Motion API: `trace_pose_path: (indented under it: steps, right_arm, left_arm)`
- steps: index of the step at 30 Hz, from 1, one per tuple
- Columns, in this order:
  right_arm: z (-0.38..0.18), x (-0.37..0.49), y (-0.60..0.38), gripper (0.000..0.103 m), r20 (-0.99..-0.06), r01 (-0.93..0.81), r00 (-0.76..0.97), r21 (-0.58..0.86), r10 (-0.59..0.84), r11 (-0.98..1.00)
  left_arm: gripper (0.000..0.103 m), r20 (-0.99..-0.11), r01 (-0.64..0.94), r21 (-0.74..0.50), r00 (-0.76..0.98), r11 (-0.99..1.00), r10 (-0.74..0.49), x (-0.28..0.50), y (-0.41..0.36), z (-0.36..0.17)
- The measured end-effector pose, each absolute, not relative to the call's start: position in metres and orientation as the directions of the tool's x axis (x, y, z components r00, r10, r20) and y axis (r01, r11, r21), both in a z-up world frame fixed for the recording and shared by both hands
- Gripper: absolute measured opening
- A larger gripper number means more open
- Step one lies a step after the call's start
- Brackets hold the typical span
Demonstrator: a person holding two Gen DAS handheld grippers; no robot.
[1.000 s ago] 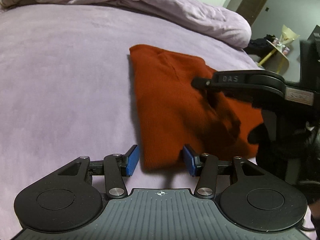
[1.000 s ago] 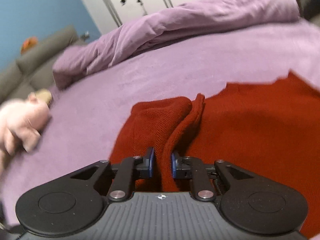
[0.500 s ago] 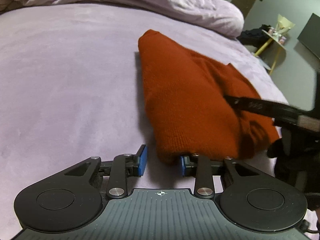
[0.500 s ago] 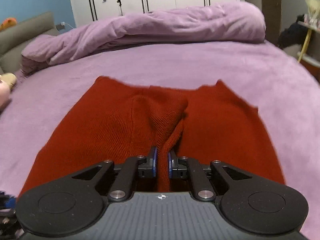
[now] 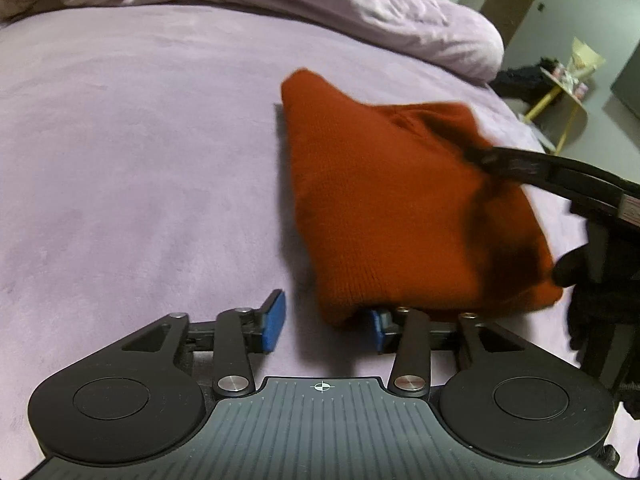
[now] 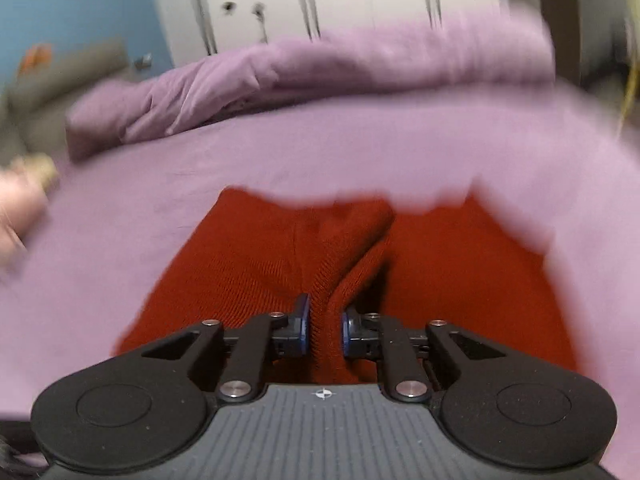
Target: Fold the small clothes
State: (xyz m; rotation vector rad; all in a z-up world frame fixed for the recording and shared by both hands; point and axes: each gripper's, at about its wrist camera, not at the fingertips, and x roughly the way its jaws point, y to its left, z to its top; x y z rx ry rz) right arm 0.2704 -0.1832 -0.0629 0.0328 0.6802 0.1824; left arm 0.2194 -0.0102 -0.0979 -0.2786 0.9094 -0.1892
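Note:
A rust-red knitted garment (image 5: pixel 380 208) lies folded on the purple bed cover (image 5: pixel 140 160). My left gripper (image 5: pixel 326 322) sits at its near corner with jaws opening. The corner droops over the right pad (image 5: pixel 378 326); the left pad (image 5: pixel 274 320) stands apart from the cloth. My right gripper (image 6: pixel 324 328) is shut on a raised fold of the garment (image 6: pixel 248 264). In the left wrist view my right gripper (image 5: pixel 476 156) reaches in from the right, holding that fold up above the rest. A black-gloved hand (image 5: pixel 576 268) carries it.
A bunched lilac duvet (image 5: pixel 320 8) lies along the far side of the bed. A yellow-legged side table (image 5: pixel 568 84) stands past the bed's right edge. A pink plush toy (image 6: pixel 16 208) lies at the left, with white wardrobe doors (image 6: pixel 360 0) behind.
The left jaws narrowed at the garment's corner, then spread again. The right gripper kept its hold on the fold and swung, so its view turned left and blurred.

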Motion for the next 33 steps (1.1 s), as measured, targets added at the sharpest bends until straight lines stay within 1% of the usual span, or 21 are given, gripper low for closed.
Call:
trace_pose_path:
  steps: [2, 3, 4, 5, 7, 10, 12, 15, 17, 18, 19, 20, 22, 24, 26, 28, 29, 30, 31, 32, 33]
  right_arm:
    - [-0.046, 0.260, -0.182, 0.010, -0.547, -0.145, 0.832, -0.050, 0.095, 0.988]
    - [-0.042, 0.259, -0.185, 0.010, -0.527, -0.139, 0.847, -0.078, 0.077, 0.987]
    - [-0.042, 0.262, -0.188, 0.010, -0.524, -0.124, 0.851, -0.108, 0.050, 0.986]
    - [-0.044, 0.266, -0.193, 0.010, -0.527, -0.105, 0.849, -0.126, 0.024, 0.986]
    - [-0.052, 0.273, -0.210, 0.010, -0.551, -0.061, 0.835, -0.099, -0.004, 0.993]
    - [-0.070, 0.278, -0.224, 0.010, -0.570, -0.007, 0.818, -0.151, -0.081, 0.989]
    - [-0.078, 0.280, -0.238, 0.010, -0.586, 0.034, 0.803, -0.137, -0.109, 0.990]
    - [-0.086, 0.284, -0.258, 0.015, -0.614, 0.072, 0.782, -0.081, -0.106, 0.994]
    - [-0.078, 0.275, -0.273, 0.024, -0.604, 0.110, 0.790, -0.029, -0.105, 0.994]
    - [-0.070, 0.266, -0.283, 0.026, -0.595, 0.130, 0.798, 0.024, -0.091, 0.991]
    - [-0.065, 0.254, -0.294, 0.033, -0.588, 0.140, 0.806, 0.091, -0.060, 0.986]
    - [-0.062, 0.241, -0.303, 0.043, -0.588, 0.140, 0.809, 0.175, -0.011, 0.975]
    - [-0.063, 0.213, -0.319, 0.048, -0.587, 0.147, 0.806, 0.327, 0.079, 0.934]
    - [-0.073, 0.190, -0.327, 0.049, -0.590, 0.145, 0.789, 0.447, 0.169, 0.883]
    - [-0.086, 0.178, -0.327, 0.049, -0.597, 0.145, 0.767, 0.519, 0.235, 0.842]
    - [-0.096, 0.179, -0.320, 0.049, -0.608, 0.147, 0.747, 0.546, 0.269, 0.825]
    - [-0.098, 0.179, -0.316, 0.048, -0.607, 0.150, 0.747, 0.552, 0.271, 0.820]
    - [-0.098, 0.181, -0.312, 0.044, -0.596, 0.143, 0.753, 0.562, 0.279, 0.815]
    - [-0.098, 0.183, -0.310, 0.026, -0.583, 0.135, 0.763, 0.566, 0.279, 0.813]
    - [-0.096, 0.186, -0.308, 0.015, -0.575, 0.136, 0.774, 0.558, 0.264, 0.819]
    - [-0.093, 0.189, -0.307, 0.014, -0.577, 0.143, 0.781, 0.540, 0.240, 0.830]
  left_arm:
    - [0.054, -0.740, 0.041, -0.335, 0.607, 0.941, -0.289, 0.220, -0.011, -0.096]
    - [0.057, -0.737, 0.047, -0.344, 0.606, 0.938, -0.300, 0.221, -0.013, -0.096]
    - [0.059, -0.738, 0.053, -0.347, 0.600, 0.936, -0.308, 0.222, -0.016, -0.096]
    - [0.058, -0.738, 0.062, -0.346, 0.598, 0.936, -0.312, 0.222, -0.020, -0.095]
    - [0.060, -0.733, 0.085, -0.328, 0.605, 0.941, -0.310, 0.222, -0.027, -0.093]
    - [0.061, -0.735, 0.113, -0.324, 0.595, 0.939, -0.325, 0.224, -0.037, -0.094]
    - [0.061, -0.743, 0.126, -0.313, 0.584, 0.941, -0.326, 0.227, -0.045, -0.096]
    - [0.061, -0.762, 0.135, -0.284, 0.569, 0.949, -0.309, 0.230, -0.054, -0.100]
    - [0.061, -0.758, 0.140, -0.277, 0.576, 0.951, -0.306, 0.229, -0.054, -0.100]
    - [0.061, -0.757, 0.136, -0.276, 0.579, 0.952, -0.302, 0.229, -0.054, -0.100]
    - [0.061, -0.756, 0.131, -0.281, 0.580, 0.951, -0.304, 0.228, -0.053, -0.101]
    - [0.061, -0.755, 0.125, -0.288, 0.580, 0.949, -0.306, 0.228, -0.053, -0.101]
    - [0.060, -0.757, 0.118, -0.290, 0.579, 0.950, -0.303, 0.230, -0.055, -0.102]
    - [0.060, -0.760, 0.120, -0.279, 0.578, 0.953, -0.296, 0.229, -0.057, -0.102]
    - [0.060, -0.765, 0.119, -0.267, 0.577, 0.956, -0.286, 0.227, -0.058, -0.101]
    - [0.060, -0.766, 0.120, -0.264, 0.576, 0.957, -0.284, 0.227, -0.060, -0.099]
    - [0.060, -0.767, 0.123, -0.259, 0.578, 0.958, -0.281, 0.228, -0.060, -0.098]
    - [0.060, -0.769, 0.123, -0.248, 0.579, 0.961, -0.273, 0.228, -0.061, -0.097]
    - [0.059, -0.770, 0.124, -0.236, 0.581, 0.964, -0.264, 0.228, -0.061, -0.097]
    - [0.058, -0.772, 0.124, -0.230, 0.581, 0.965, -0.258, 0.228, -0.061, -0.097]
    - [0.058, -0.772, 0.122, -0.227, 0.583, 0.966, -0.254, 0.229, -0.060, -0.096]
